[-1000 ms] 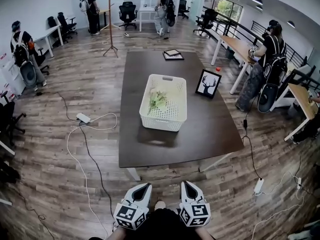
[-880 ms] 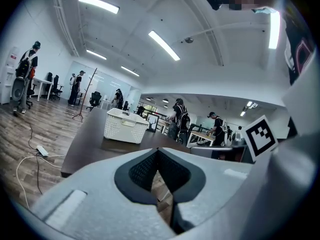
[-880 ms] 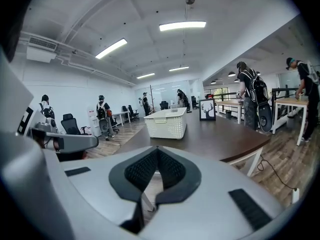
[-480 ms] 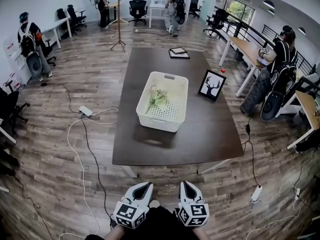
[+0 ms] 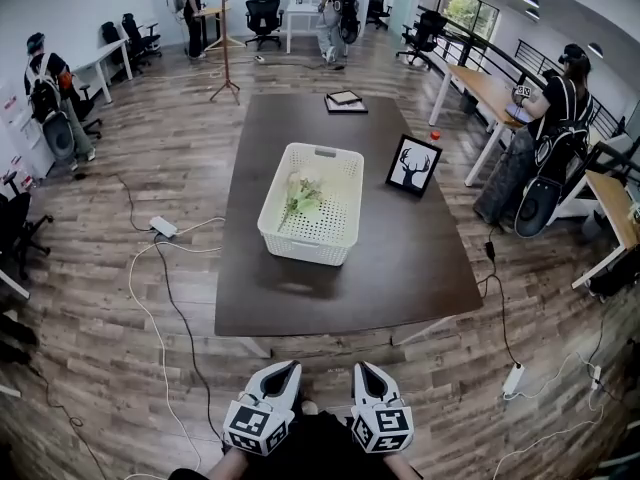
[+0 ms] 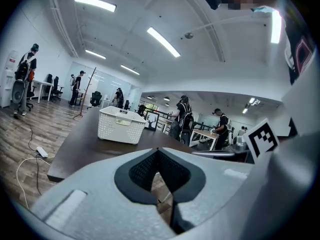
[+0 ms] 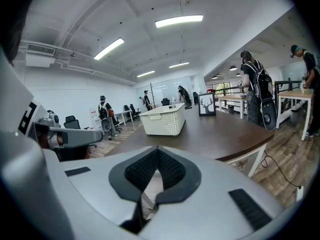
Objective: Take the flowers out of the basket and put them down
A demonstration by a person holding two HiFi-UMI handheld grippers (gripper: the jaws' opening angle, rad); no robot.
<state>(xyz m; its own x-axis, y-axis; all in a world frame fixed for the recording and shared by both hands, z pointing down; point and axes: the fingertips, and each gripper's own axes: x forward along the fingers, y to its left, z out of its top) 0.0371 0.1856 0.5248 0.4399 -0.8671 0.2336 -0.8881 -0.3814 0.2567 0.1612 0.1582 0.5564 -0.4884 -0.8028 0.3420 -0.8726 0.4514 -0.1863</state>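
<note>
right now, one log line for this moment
flowers: in basket on table | left gripper: shut, empty | right gripper: shut, empty | both short of table

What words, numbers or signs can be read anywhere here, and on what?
No text can be read in any view.
Marker cubes: black-and-white square patterns, no letters.
Deer picture: a stag's head only, no words.
Flat frame, far off: too small to read.
</note>
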